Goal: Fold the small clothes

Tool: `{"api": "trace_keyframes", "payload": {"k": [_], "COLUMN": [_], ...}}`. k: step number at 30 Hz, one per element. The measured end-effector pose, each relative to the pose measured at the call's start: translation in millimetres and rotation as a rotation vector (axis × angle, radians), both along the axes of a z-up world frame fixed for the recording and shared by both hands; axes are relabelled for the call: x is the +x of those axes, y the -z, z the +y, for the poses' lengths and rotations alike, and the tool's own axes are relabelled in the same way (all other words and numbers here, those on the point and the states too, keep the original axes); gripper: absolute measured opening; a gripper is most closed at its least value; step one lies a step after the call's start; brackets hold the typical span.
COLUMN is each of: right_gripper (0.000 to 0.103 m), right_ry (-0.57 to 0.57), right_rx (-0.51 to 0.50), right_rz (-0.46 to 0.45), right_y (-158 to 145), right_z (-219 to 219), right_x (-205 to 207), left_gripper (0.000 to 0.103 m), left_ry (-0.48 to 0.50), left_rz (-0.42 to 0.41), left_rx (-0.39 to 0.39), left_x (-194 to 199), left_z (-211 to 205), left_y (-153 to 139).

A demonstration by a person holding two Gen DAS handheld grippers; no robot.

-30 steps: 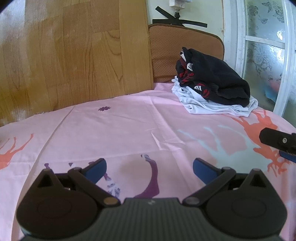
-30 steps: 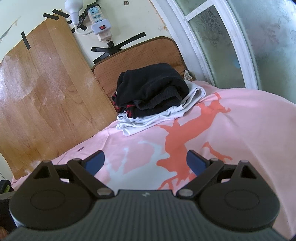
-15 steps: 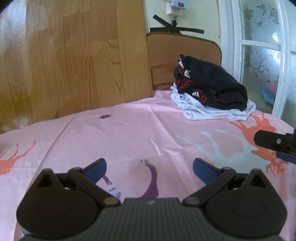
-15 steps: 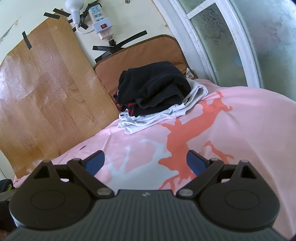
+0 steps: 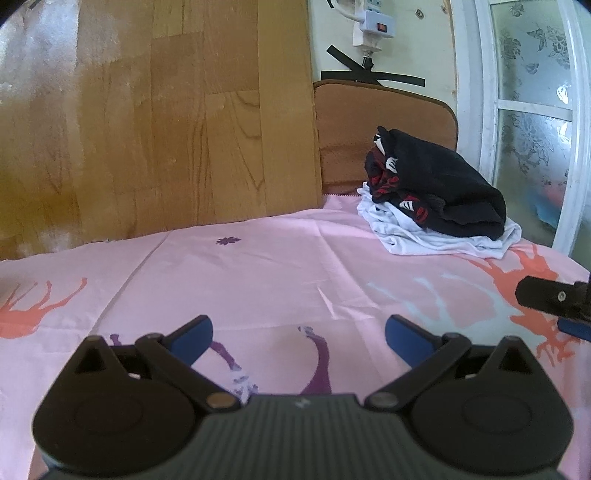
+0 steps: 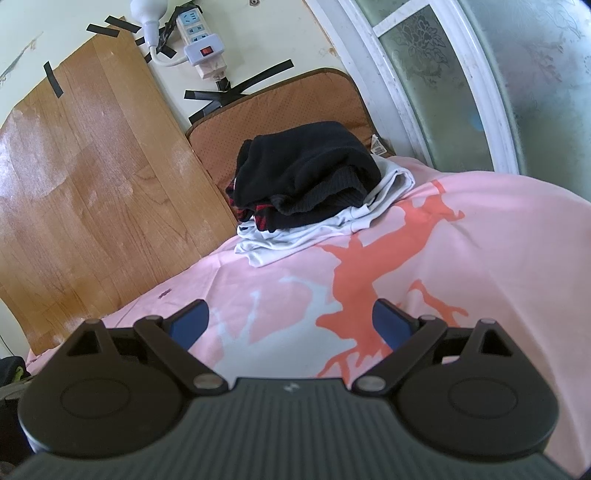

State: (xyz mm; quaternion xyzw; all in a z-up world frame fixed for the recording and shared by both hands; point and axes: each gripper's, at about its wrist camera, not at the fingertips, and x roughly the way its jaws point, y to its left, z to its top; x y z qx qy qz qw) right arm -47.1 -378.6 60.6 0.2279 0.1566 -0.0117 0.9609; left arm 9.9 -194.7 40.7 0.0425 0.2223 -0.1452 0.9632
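At the far corner of the pink sheet (image 5: pixel 258 266), against the brown padded cushion (image 5: pixel 384 122), sits the pile of clothes (image 6: pixel 306 192): a black garment (image 5: pixel 443 184) with red-patterned fabric showing at its edge, stacked on a crumpled white garment (image 5: pixel 424 236). Nothing lies spread out on the sheet between the pile and the grippers.

Over the last second the left wrist view has tipped upward a little, so the taped power strip (image 5: pixel 373 22) on the wall now shows in full and the pile sits lower in the picture; the right wrist view has barely shifted, with the pile slightly larger. Neither gripper has closed or picked anything up in that time.

Both tools are empty. The left gripper (image 5: pixel 298 334) hovers over the sheet with its blue pads spread wide, and the right gripper (image 6: pixel 291 325) is likewise spread wide and holds nothing, aimed toward the pile; its tip also shows at the right edge of the left view.

Judging by this, folding has not begun on a new piece, and the likely next step is a reach to the pile to draw one garment onto the open sheet
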Motion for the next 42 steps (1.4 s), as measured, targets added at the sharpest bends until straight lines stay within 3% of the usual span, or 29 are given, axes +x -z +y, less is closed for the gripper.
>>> {"api": "trace_keyframes", "payload": {"k": [12,19,26,42], "right_gripper": [0.097,0.097,0.097,0.097], "right_ry": [0.001,-0.005,-0.012,-0.016], "right_rx": [0.000,0.003,0.004,0.004], "right_rz": [0.000,0.002,0.007,0.012], "right_y": [-0.1,0.6,0.3,0.9], "right_z": [0.3,1.4,0.1,-0.8], "right_x": [-0.4,-0.3,0.5,2.4], "left_gripper": [0.103,0.103,0.103,0.103], "left_ry": [-0.015,0.069,0.073,0.032], "left_rz": [-0.004,-0.005,-0.012,0.066], "left_rx": [0.038,0.059,0.102,0.065], "left_x": [-0.3,-4.2,-7.5,5.3], "left_z": [-0.4,-2.5,-7.9,1.5], "left_y": [0.2,-0.3,1.8,2.3]}}
